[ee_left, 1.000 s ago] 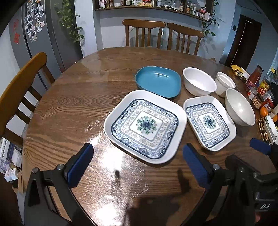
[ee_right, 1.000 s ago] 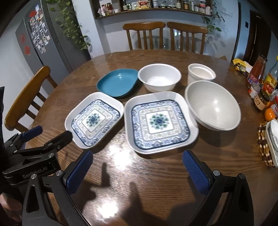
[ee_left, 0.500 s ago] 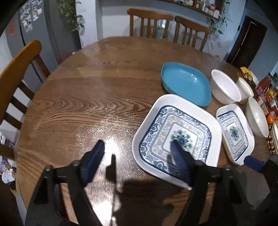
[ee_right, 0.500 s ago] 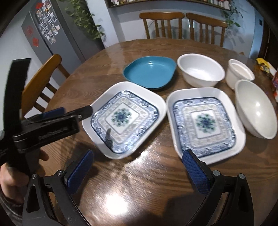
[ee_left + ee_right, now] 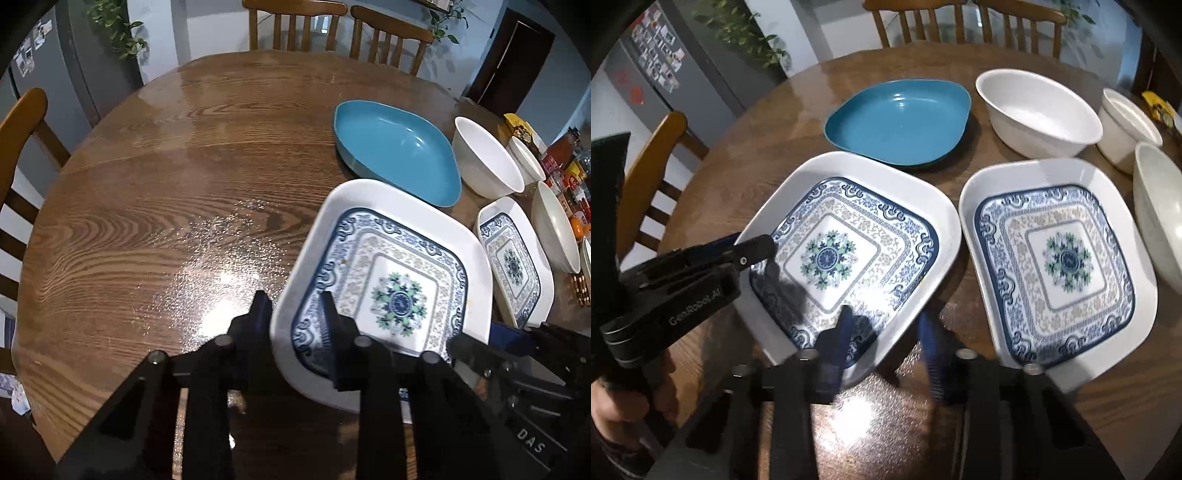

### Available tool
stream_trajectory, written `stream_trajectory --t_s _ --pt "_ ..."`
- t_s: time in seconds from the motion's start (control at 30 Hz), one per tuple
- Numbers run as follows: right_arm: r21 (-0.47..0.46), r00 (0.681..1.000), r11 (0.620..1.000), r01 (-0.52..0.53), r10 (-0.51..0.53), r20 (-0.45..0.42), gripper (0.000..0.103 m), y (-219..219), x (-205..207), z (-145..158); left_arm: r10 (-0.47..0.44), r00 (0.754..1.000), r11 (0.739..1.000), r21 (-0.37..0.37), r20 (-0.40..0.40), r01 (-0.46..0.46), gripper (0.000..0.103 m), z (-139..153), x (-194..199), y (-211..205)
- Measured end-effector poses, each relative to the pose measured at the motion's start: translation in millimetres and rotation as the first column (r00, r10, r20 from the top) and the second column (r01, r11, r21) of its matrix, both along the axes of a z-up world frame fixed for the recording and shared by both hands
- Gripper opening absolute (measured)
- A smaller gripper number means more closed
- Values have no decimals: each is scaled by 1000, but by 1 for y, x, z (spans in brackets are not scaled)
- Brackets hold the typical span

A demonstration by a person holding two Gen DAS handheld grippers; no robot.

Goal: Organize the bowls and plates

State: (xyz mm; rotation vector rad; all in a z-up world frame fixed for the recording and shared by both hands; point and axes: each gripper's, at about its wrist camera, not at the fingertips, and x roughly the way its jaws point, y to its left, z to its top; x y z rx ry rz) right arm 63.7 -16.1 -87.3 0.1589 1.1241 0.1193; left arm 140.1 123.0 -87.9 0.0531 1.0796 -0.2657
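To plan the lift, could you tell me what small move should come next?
Probably squeeze the right tongs fully: both tongs have just been closing astride the rim of the left patterned plate, left tongs gripping, right grip unclear.

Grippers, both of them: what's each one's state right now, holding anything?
Left gripper: has just been closing, fingers astride the left patterned plate rim.
Right gripper: has just been closing on the same plate's rim.

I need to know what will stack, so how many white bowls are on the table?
3. A wide bowl beside the blue dish, a small deep one further right, a large one at the right edge. Others may be hidden.
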Motion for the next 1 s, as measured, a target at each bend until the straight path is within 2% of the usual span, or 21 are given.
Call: stream_trajectory --t_s 0.13,0.23,0.33,0.47,0.53,0.67,1.0 --pt "-7 1000 1000 8 -8 3 19 -2 1 -1 0 1000 1000 -4 -5 0 22 2 0 1" --pt "-5 1000 1000 6 -6 3 18 -5 1 -1 3 1000 1000 -2 -5 -3 18 3 -3 3" --pt "-2 1000 1000 -4 4 -2 17 -6 -1 0 44 999 999 -15 -3 -44 14 5 -12 13" --pt "5 998 998 -63 63 8 17 5 -8 7 103 994 995 2 42 -103 14 18 -39 32" --pt "4 990 990 -142 142 27 17 25 -13 17 155 986 988 5 61 -156 14 25 -55 47" --pt "1 969 970 -244 244 23 17 53 -16 17 260 964 965 -6 62 -260 14 28 -82 76" --pt "-29 933 933 -360 360 -3 18 85 -33 4 377 926 926 -14 9 -377 14 14 -108 96"
